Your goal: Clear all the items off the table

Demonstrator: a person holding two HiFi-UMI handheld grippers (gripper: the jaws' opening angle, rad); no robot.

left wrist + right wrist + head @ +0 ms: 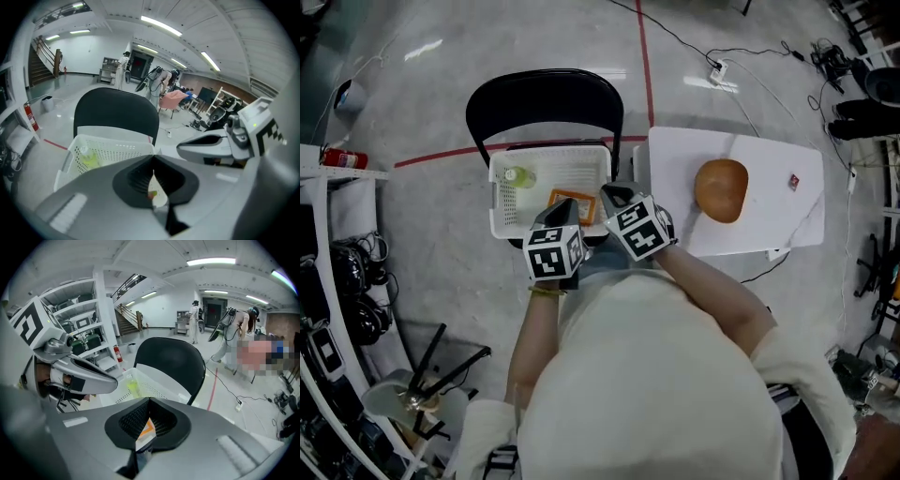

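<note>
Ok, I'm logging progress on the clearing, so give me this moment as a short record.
table: white table, brown domed object and small red-and-white item on it
basket: white perforated plastic basket on black chair; holds yellow-green bottle, orange packet
left tongs: shut, at basket's near rim
right tongs: shut, at basket's near rim

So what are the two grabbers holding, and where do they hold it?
One orange packet, it seems, over the white basket. The left gripper pinches its left end, the right gripper its right end.
</note>
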